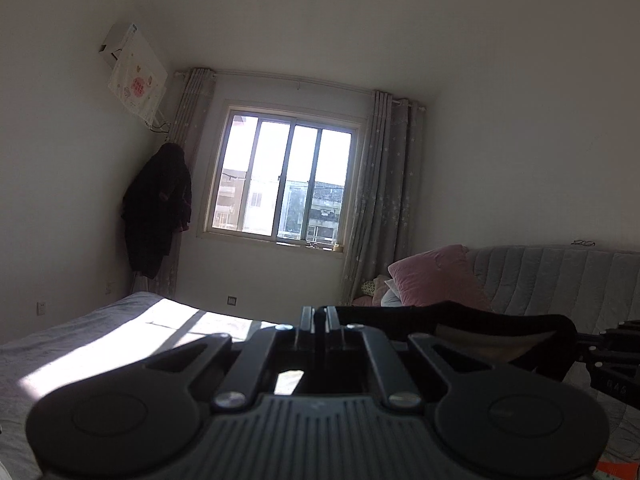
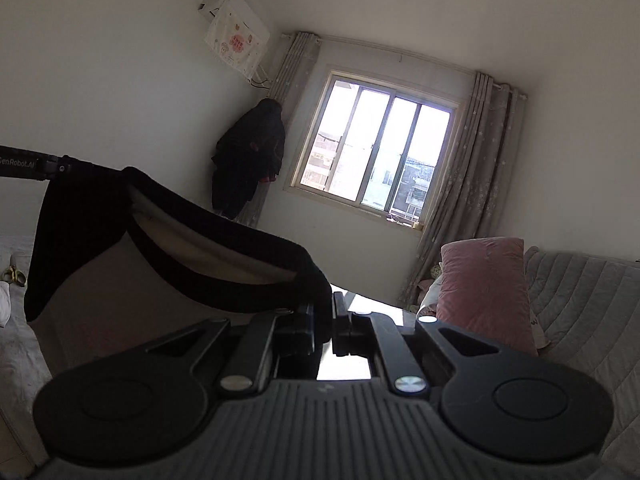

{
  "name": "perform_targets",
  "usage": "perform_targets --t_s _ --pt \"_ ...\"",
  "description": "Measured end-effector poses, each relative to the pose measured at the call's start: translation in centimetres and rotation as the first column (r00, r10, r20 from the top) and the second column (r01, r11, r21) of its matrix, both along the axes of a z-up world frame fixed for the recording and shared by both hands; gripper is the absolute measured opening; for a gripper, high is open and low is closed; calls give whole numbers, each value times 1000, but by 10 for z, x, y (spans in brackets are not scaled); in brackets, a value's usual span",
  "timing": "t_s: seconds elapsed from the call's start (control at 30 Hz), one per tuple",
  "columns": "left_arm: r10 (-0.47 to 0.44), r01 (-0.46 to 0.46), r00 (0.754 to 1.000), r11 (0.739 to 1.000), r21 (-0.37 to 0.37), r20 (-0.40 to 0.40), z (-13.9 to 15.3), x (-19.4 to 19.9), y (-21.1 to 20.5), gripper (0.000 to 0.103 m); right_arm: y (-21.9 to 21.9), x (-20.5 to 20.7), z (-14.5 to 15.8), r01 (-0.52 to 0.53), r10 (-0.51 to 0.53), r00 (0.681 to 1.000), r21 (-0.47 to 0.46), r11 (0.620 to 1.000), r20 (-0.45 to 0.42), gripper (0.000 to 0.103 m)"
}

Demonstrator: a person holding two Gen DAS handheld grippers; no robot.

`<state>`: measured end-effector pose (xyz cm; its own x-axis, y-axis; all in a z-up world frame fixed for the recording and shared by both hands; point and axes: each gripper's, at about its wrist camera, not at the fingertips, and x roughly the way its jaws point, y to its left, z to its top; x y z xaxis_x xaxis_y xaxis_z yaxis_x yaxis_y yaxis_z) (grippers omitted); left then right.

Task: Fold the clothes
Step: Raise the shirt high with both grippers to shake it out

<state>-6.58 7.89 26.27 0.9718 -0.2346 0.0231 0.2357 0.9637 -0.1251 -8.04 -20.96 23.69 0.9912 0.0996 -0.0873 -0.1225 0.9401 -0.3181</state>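
**Both grippers clamped on the black garment, held level toward the window**

Left gripper sits at the bottom centre of its own view, jaws pinched together on the edge of a black garment, and that dark fabric runs off to the right of the frame in a sagging band, pale lining showing in the dip. At the far right edge it meets my right gripper, just poking into view.

Over to the right wrist camera now: my right gripper is clenched too, jaws nearly touching with a bunch of the black garment caught between them. From there the cloth climbs toward the upper left of the frame, hanging like a hammock with its light inner side open to me, and a dark corner dangles at the left. My left gripper's fingers hold the other end at the left edge.

So the garment is strung between my two grippers, off the bed, drooping in the middle.

Beyond it, a bright window fills the centre of the left view, grey curtains on both sides, a dark coat hanging in the corner to its left. Sunlight stripes the grey bed at lower left. A pink pillow leans on the quilted grey headboard at right.
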Motion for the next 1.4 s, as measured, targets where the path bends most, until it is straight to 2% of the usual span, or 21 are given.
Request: perform_targets --t_s 0.17,0.3,0.37,0.5,0.7,0.87,0.93,1.13,1.4 --pt "9 -11 997 1000 24 71 21 -9 -1 4 4 -2 28 28 -26 998 -36 999 64 8" --pt "13 -18 995 999 50 103 29 -16 -4 4 2 -1 37 43 -42 997 -15 999 59 8" --pt "13 -19 996 998 60 94 26 -11 -6 4 3 -1 34 49 -49 998 -8 999 49 8" --pt "24 -26 999 997 69 26 7 12 -9 4 6 8 15 61 -61 998 -4 998 3 8" --pt "61 -49 992 993 107 -111 -48 67 -18 4 16 39 -31 76 -79 992 -28 997 -103 8" --pt "84 -57 975 990 132 -205 -87 121 -24 4 18 90 -68 96 -100 977 -30 995 -188 8" --pt "96 -64 970 987 147 -224 -96 142 -27 4 20 112 -81 102 -105 970 -21 995 -221 8" --pt "141 -88 957 975 206 -255 -115 210 -43 4 25 179 -105 123 -126 960 -29 992 -251 8" --pt "205 -125 935 954 274 -288 -145 308 -75 4 8 264 -138 176 -182 943 -46 983 -279 8"
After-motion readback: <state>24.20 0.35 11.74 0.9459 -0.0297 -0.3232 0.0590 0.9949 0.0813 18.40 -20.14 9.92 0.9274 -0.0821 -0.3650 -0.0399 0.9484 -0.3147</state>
